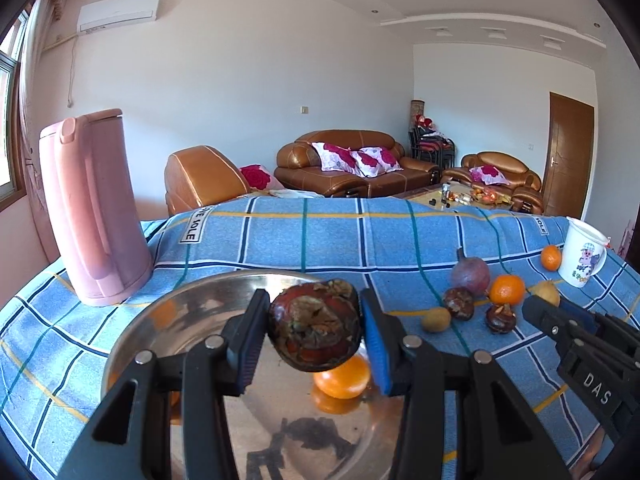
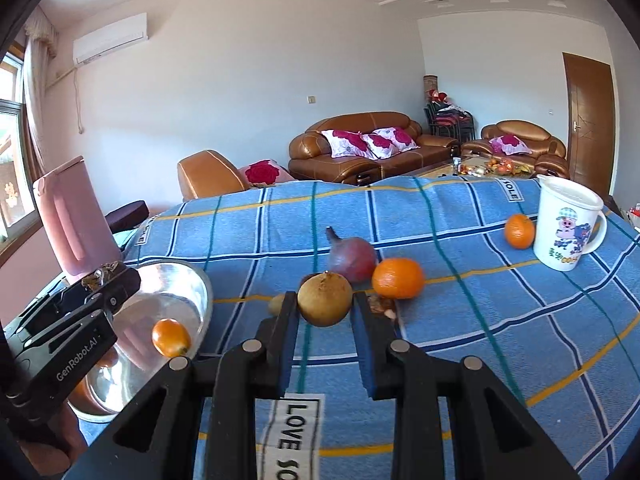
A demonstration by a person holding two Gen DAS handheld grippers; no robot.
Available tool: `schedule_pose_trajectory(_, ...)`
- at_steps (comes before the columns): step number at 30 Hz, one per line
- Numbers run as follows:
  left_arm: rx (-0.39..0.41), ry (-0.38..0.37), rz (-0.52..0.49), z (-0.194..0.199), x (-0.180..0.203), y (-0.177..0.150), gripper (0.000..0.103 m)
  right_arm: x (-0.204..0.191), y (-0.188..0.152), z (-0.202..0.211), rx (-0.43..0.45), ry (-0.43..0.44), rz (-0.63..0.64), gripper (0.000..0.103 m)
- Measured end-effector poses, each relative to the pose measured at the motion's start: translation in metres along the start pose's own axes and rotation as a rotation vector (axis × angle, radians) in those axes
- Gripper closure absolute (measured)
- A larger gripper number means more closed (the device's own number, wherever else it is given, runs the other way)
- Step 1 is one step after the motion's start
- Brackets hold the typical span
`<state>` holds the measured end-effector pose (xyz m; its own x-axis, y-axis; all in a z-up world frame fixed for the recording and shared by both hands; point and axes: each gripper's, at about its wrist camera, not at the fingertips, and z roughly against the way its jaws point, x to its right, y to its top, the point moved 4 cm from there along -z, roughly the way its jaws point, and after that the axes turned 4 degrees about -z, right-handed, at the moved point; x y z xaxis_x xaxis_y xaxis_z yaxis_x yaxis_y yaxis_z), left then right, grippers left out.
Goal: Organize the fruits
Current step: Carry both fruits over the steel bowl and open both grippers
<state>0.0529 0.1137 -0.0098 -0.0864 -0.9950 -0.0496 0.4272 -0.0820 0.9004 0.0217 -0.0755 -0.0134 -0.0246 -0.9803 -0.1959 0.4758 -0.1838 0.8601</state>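
My left gripper [image 1: 315, 322] is shut on a dark brown chestnut-like fruit [image 1: 314, 328] and holds it above a steel bowl [image 1: 160, 320] with a tangerine [image 1: 342, 376] in it. My right gripper [image 2: 325, 306] is shut on a small tan round fruit [image 2: 325, 299] above the blue checked cloth; it also shows in the left wrist view [image 1: 548, 300]. On the cloth lie a purple fruit [image 2: 354, 258], an orange tangerine [image 2: 398, 278], another tangerine [image 2: 519, 231], two dark chestnut-like fruits [image 1: 459, 302] and a tan fruit [image 1: 436, 319]. The bowl [image 2: 200, 280] sits left in the right wrist view.
A pink kettle [image 1: 90, 208] stands left of the bowl. A white cartoon mug [image 2: 568, 226] stands at the right by the far tangerine. The blue checked cloth [image 1: 320, 236] covers the table. Sofas stand beyond the table's far edge.
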Motion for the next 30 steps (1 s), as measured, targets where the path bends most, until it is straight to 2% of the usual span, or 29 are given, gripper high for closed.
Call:
schedule_pose_trajectory(8, -0.009, 0.073, 0.02, -0.003, -0.037, -0.001, 0.056, -0.054, -0.005, -0.017, -0.002, 0.065, 0.068, 0.074)
schedule_pose_trajectory(19, -0.099, 0.185, 0.044, -0.022, -0.074, -0.01, 0.056, -0.101, -0.006, -0.045, -0.028, 0.101, 0.114, 0.074)
schedule_pose_trajectory(24, -0.142, 0.208, 0.04, -0.029, -0.076, -0.015, 0.056, -0.111, -0.006, -0.061, -0.066, 0.085, 0.117, 0.074)
schedule_pose_trajectory(30, -0.174, 0.233, 0.023, -0.032, -0.076, -0.016, 0.056, -0.118, -0.01, -0.082, -0.156, 0.09, 0.118, 0.074)
